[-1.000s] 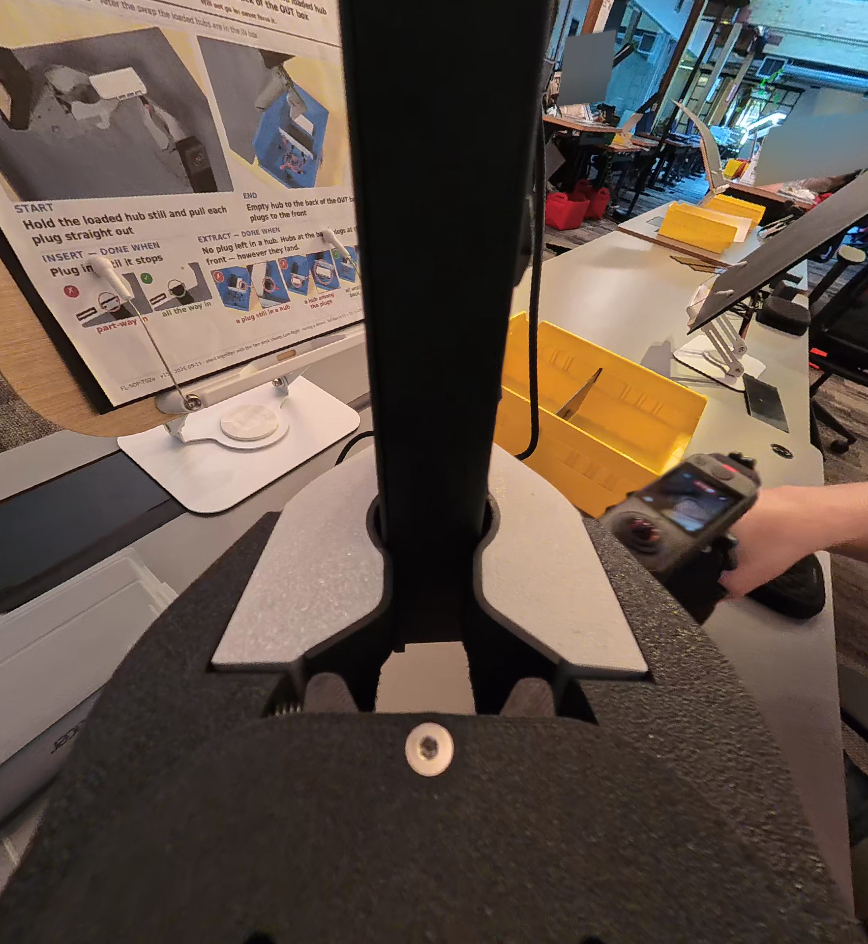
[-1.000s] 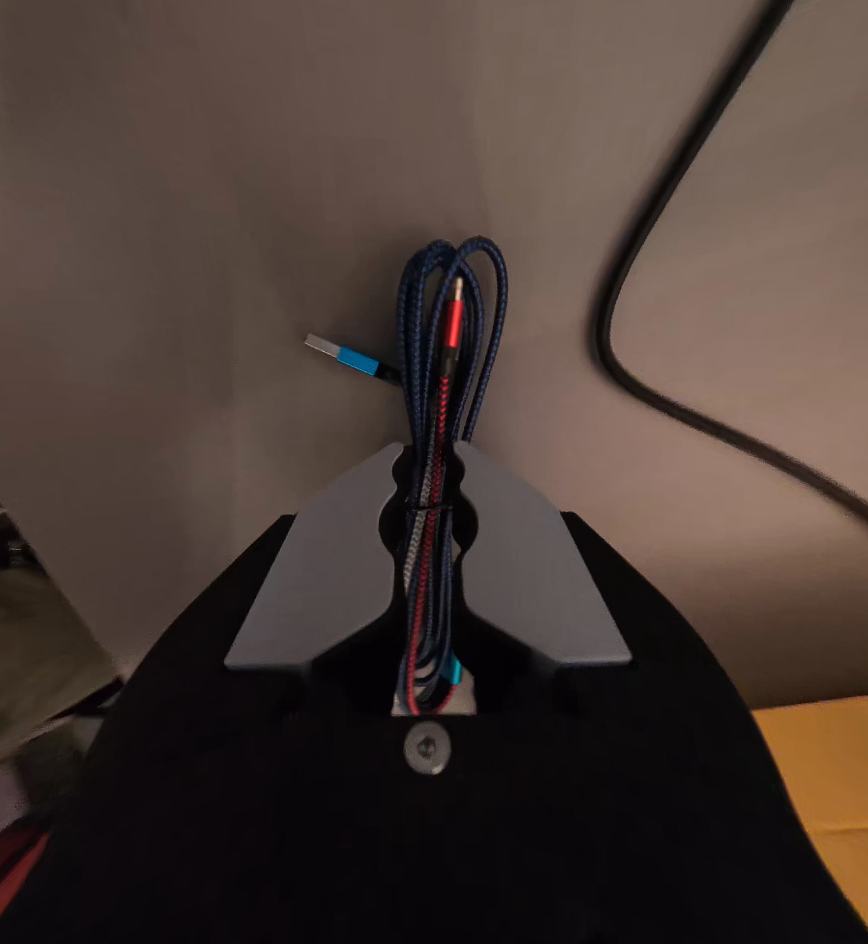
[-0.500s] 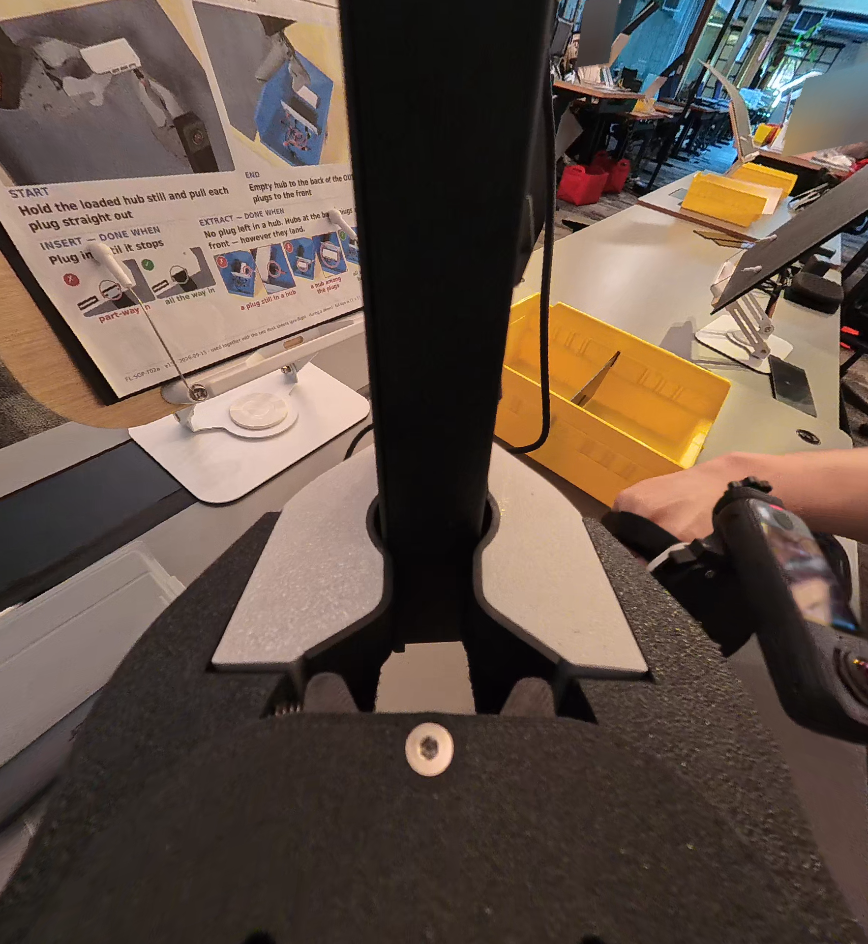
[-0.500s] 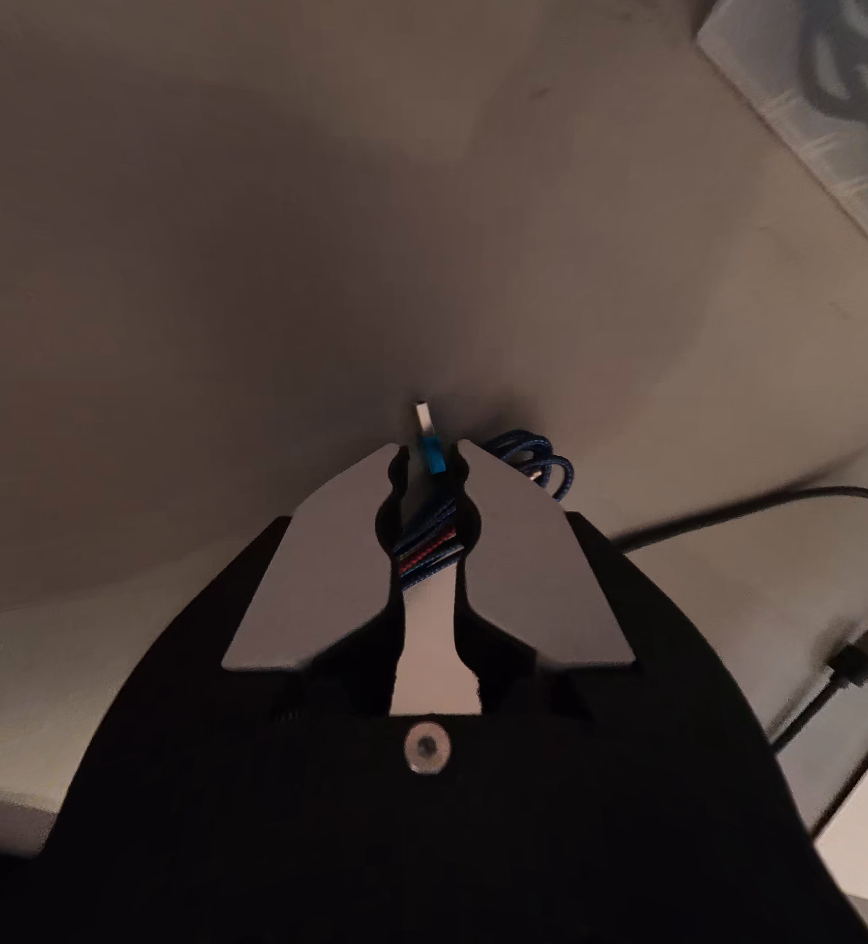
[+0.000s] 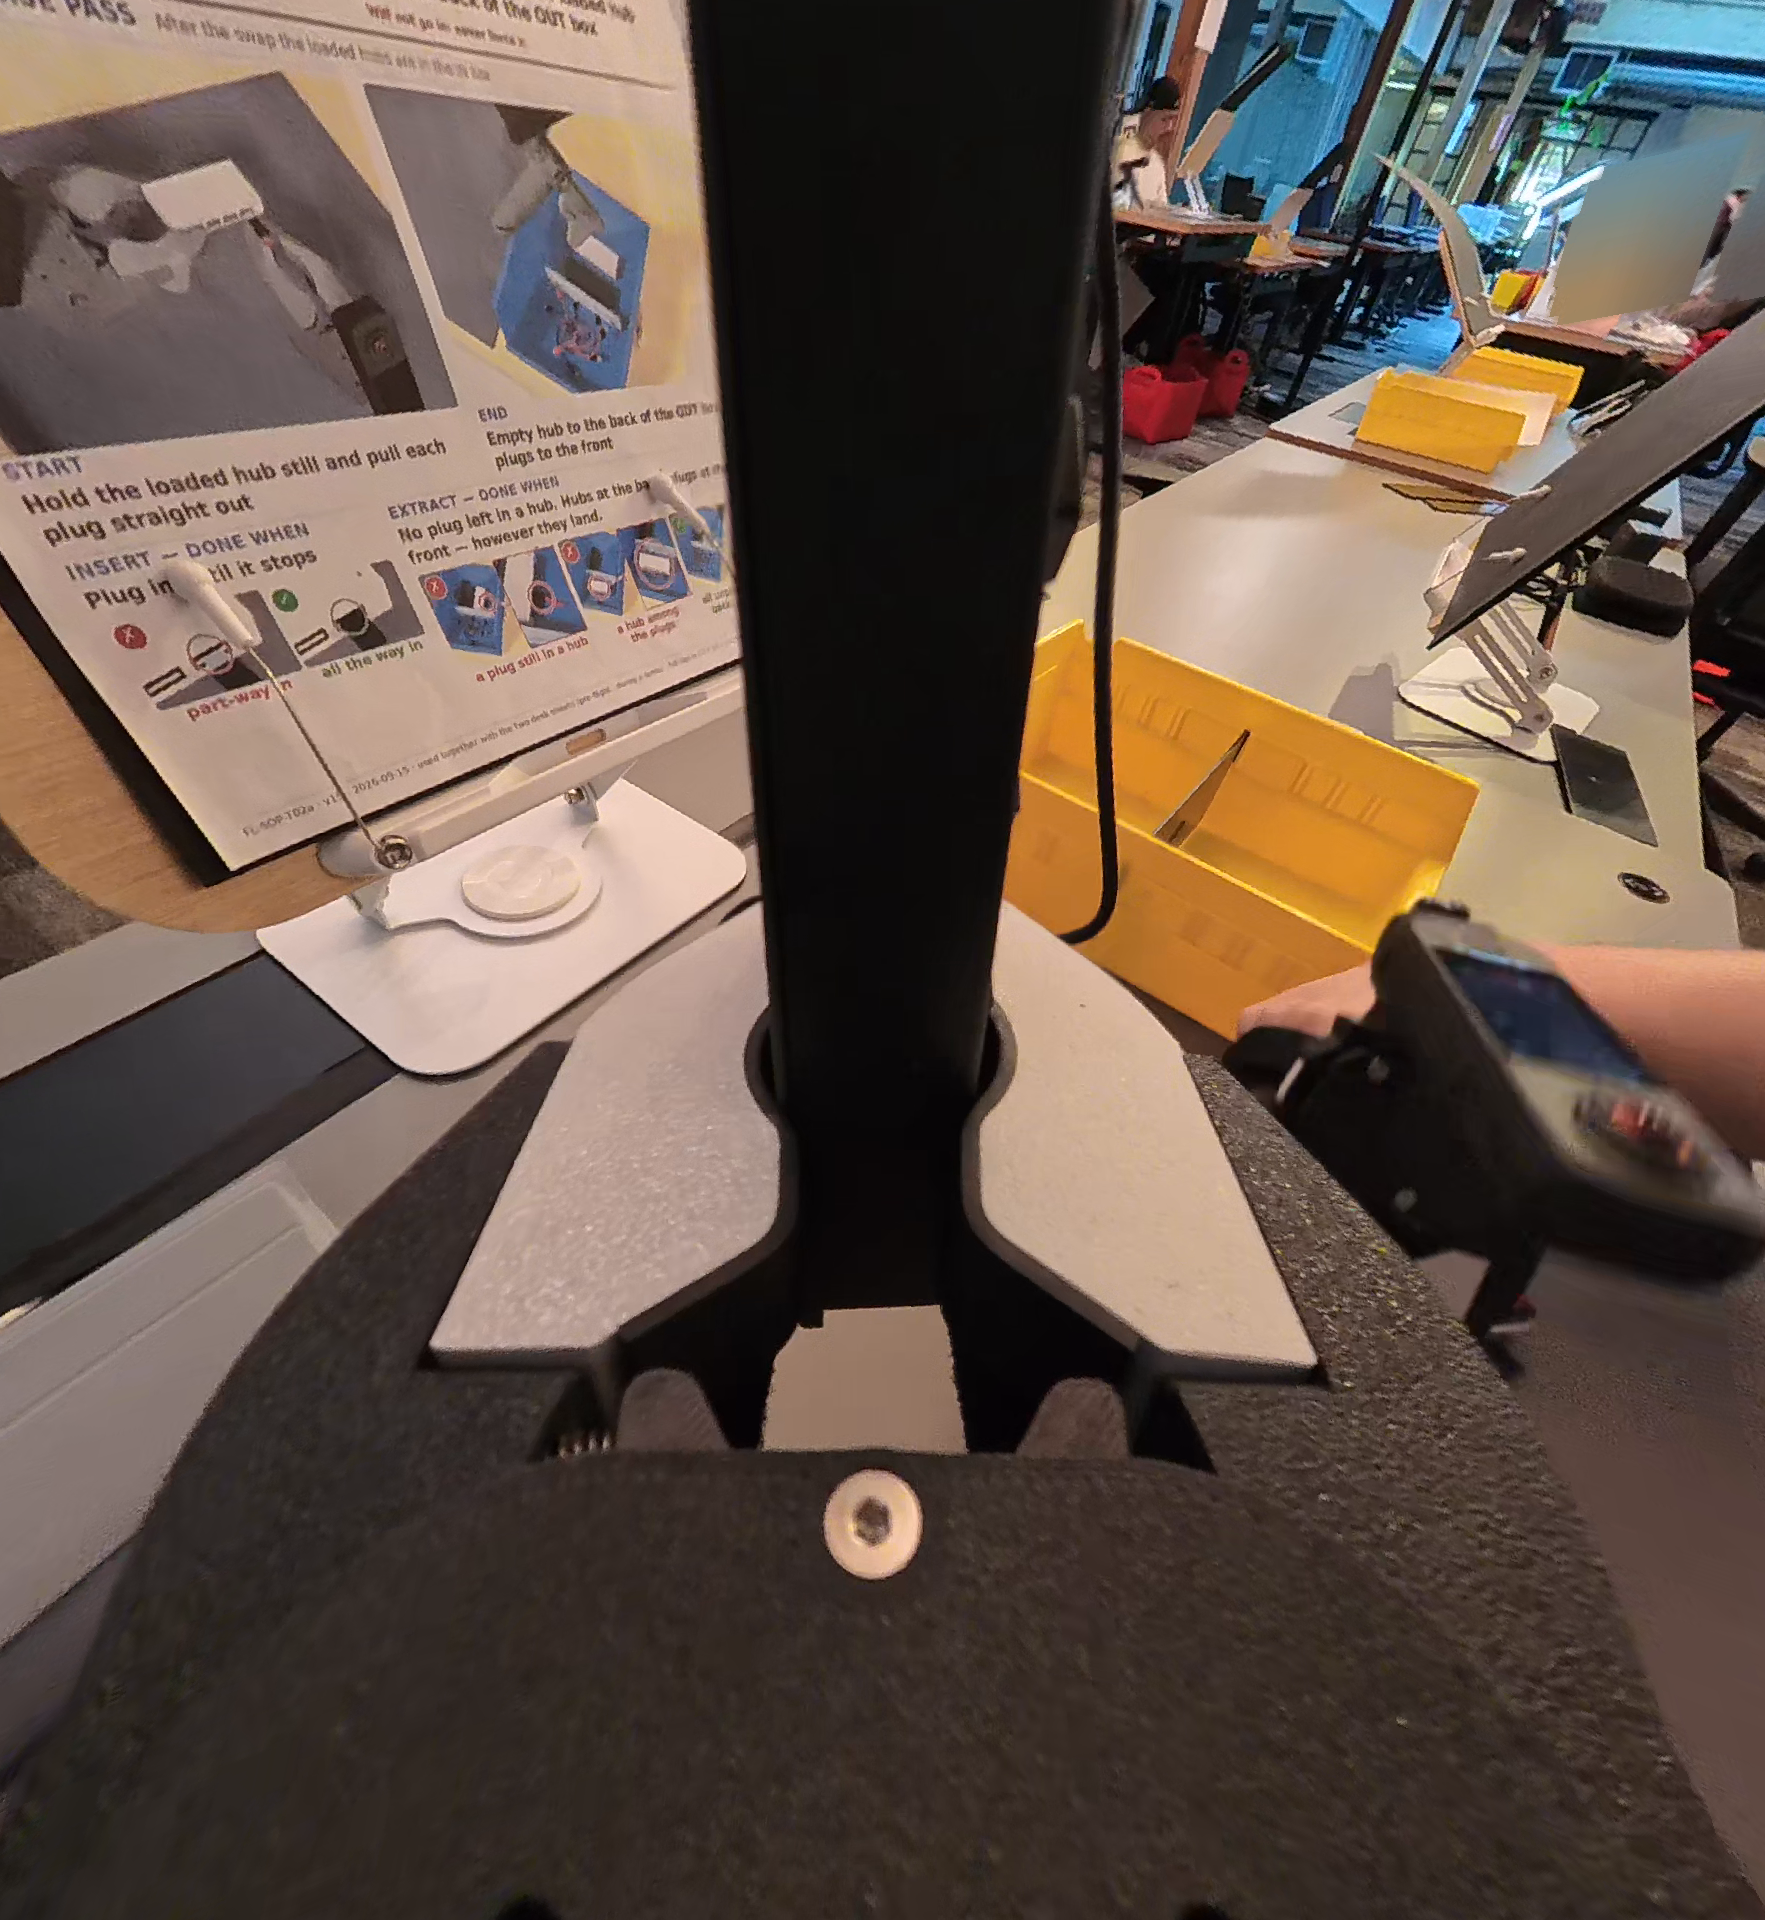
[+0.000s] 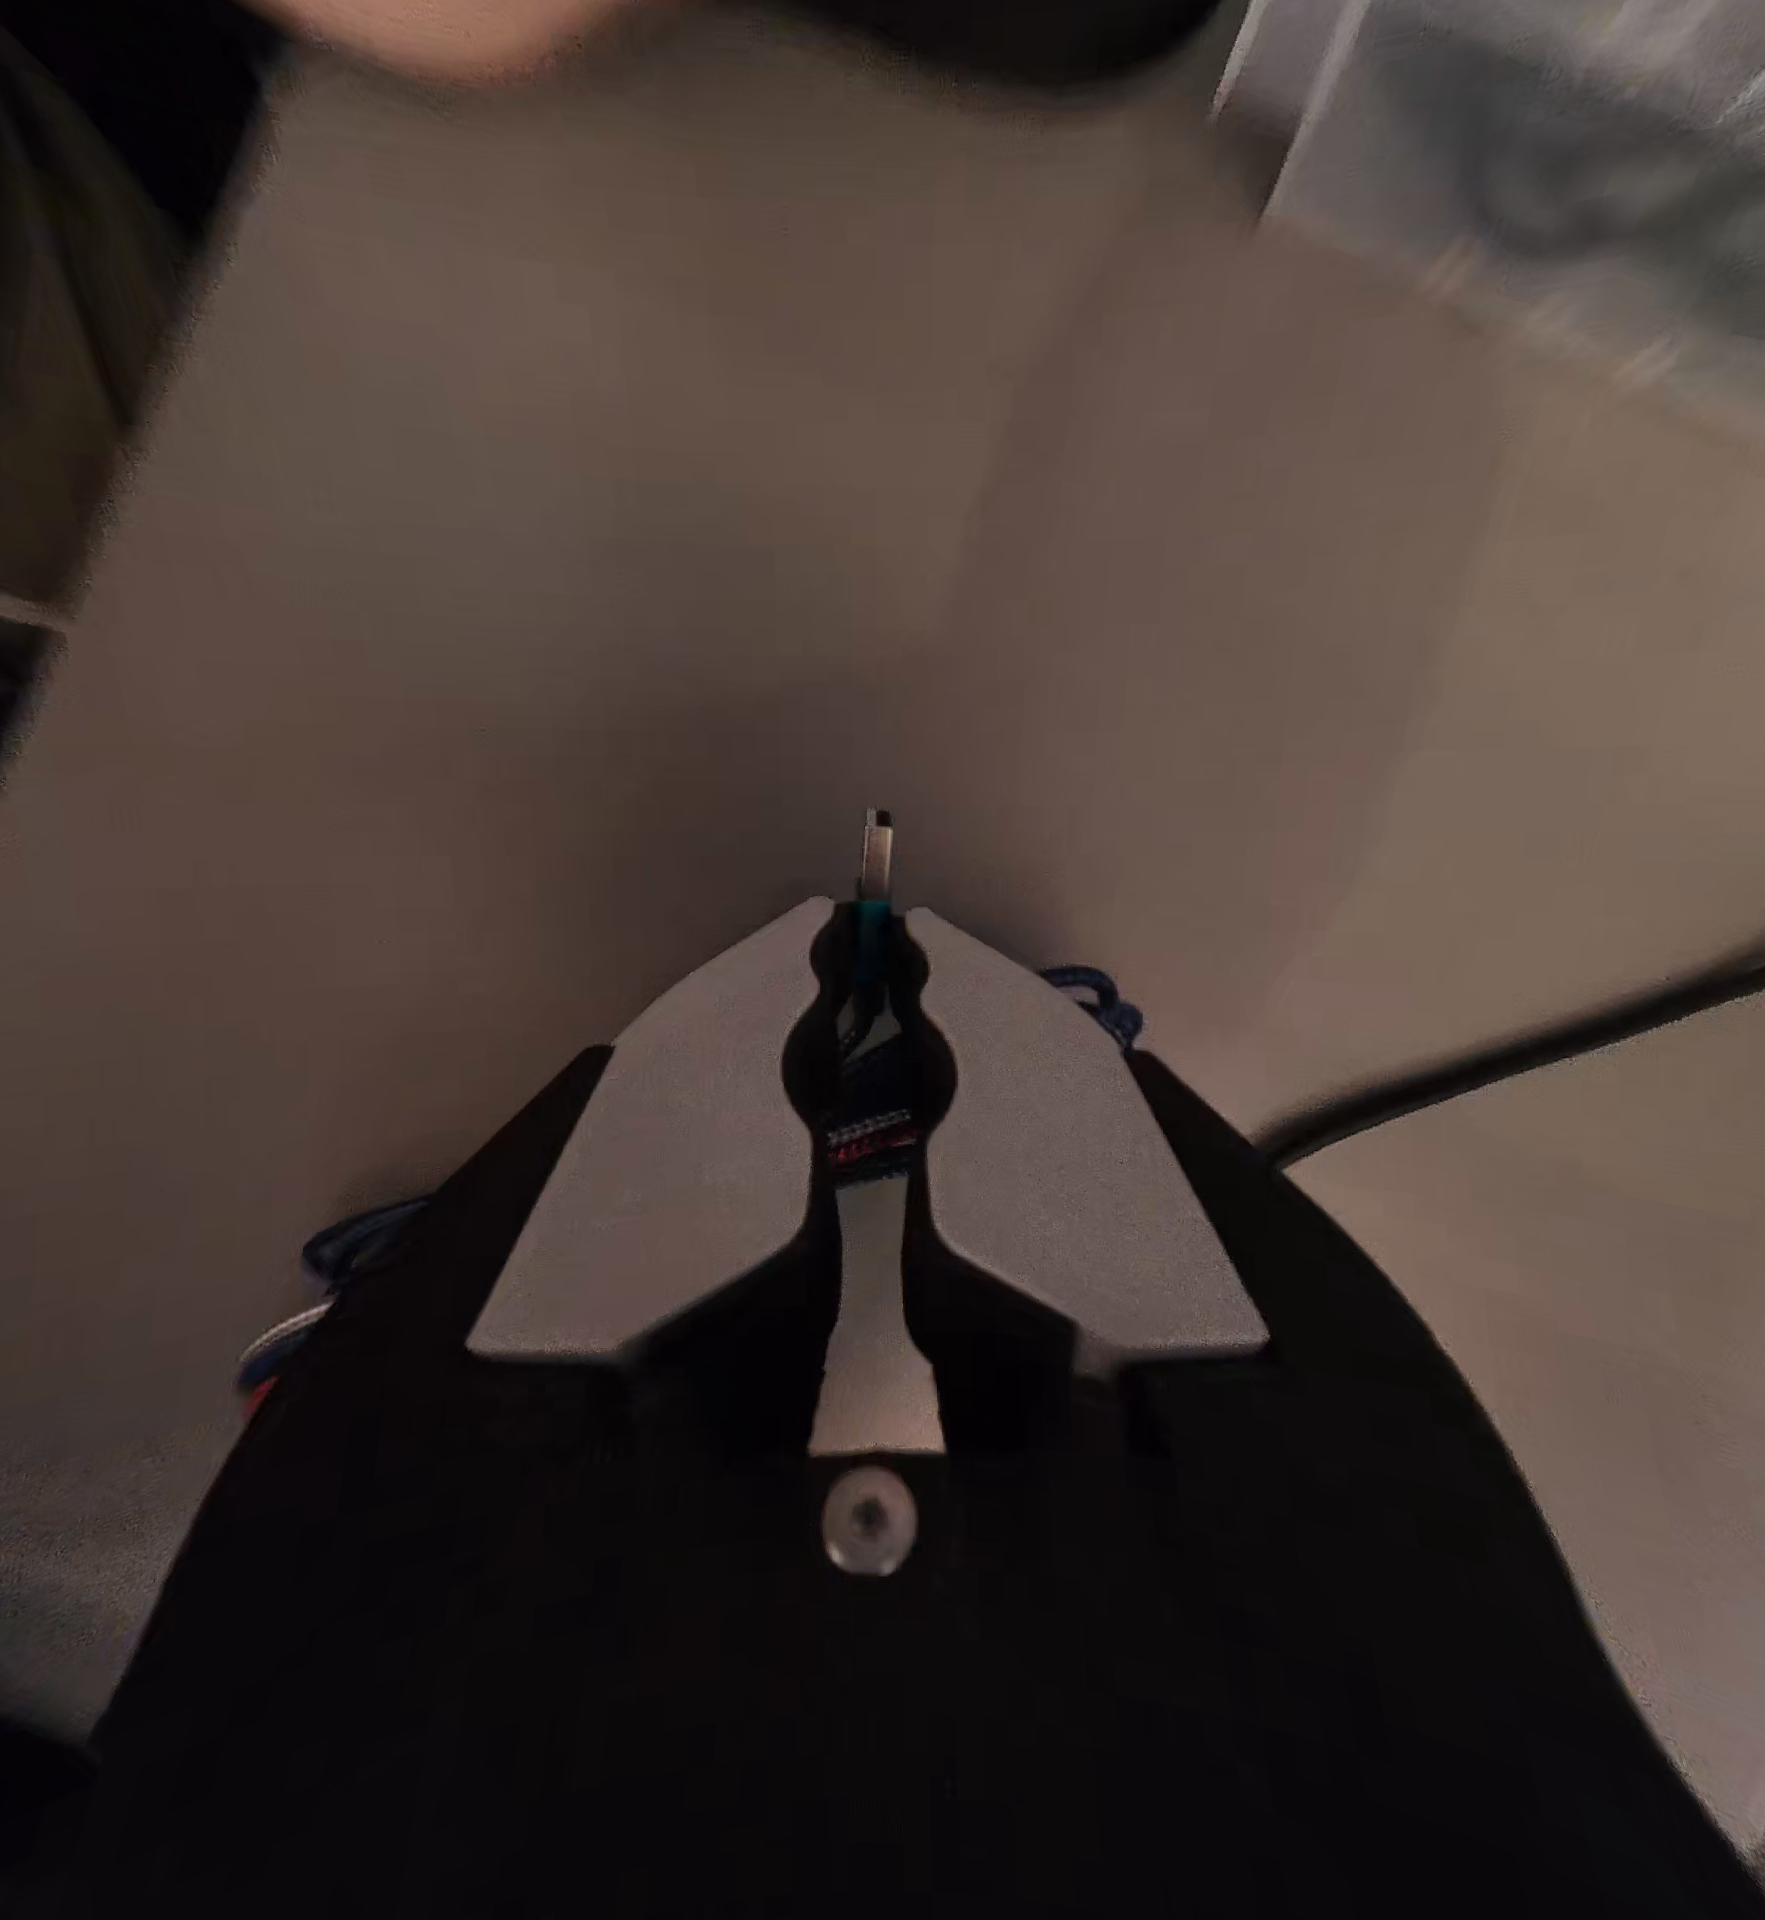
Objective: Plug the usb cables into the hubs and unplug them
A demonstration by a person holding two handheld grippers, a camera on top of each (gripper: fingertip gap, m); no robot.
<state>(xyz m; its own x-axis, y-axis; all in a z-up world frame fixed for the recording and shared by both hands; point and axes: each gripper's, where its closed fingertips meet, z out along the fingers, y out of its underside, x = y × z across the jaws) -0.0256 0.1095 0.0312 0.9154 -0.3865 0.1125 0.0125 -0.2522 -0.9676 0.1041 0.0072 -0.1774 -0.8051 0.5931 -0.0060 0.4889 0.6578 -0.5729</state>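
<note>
Glossy yellow plastic bin [image 5: 1273,831]

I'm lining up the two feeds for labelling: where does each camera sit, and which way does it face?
Left wrist view: on the left tool, facing across the table to a yellow bin; its fingers clamp a black hub.
Right wrist view: on the right tool, facing down at the table, gripping a USB plug with braided cable.
Shared: the right tool, held by a hand, and the table.
</note>
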